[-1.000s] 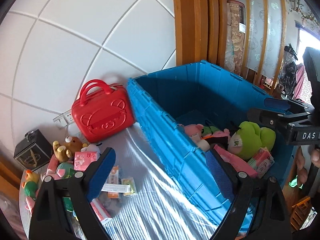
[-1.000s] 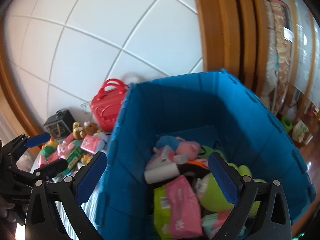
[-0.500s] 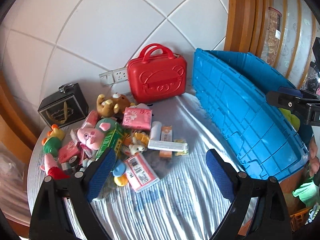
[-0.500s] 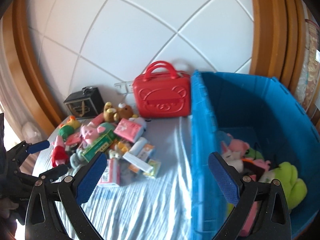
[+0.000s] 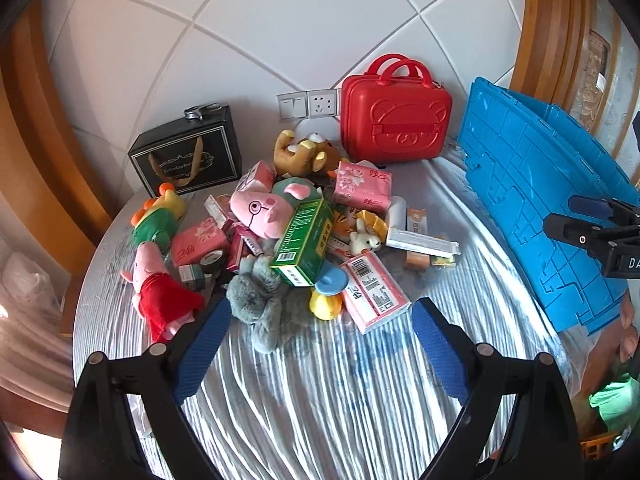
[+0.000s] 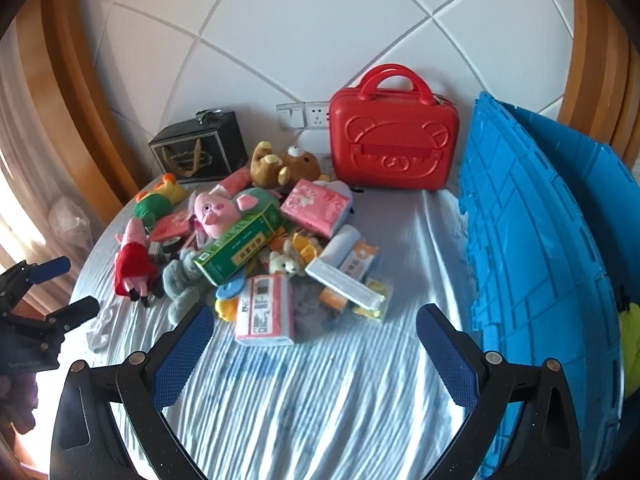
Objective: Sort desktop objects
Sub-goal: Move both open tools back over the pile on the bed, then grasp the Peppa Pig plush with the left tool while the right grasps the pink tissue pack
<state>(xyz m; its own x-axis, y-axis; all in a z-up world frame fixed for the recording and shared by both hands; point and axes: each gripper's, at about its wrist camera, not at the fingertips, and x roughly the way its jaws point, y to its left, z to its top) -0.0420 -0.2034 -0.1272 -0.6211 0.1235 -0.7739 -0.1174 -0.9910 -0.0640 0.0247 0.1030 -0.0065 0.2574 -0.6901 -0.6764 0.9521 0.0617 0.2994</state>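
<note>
A pile of toys and boxes lies on the round table [image 5: 320, 400]: a green box [image 5: 304, 240] [image 6: 240, 246], a pink pig plush [image 5: 260, 210] [image 6: 218, 210], a grey plush [image 5: 260, 304], a pink-white pack [image 5: 374, 290] [image 6: 264, 308], a pink tissue pack [image 5: 362, 186] [image 6: 318, 206] and a brown bear [image 5: 304, 154]. My left gripper [image 5: 320, 340] is open and empty, just in front of the pile. My right gripper [image 6: 316, 348] is open and empty, in front of the pink-white pack.
A blue crate [image 5: 548, 208] [image 6: 536, 260] stands on the right, with a green plush [image 6: 630, 344] inside. A red bear case [image 5: 394, 114] [image 6: 394, 140] and a black gift box [image 5: 188, 156] stand against the tiled wall. Wall sockets [image 5: 308, 104] sit behind them.
Both grippers have swung left, away from over the crate, and now face the pile on the table. Both stay open and empty.
</note>
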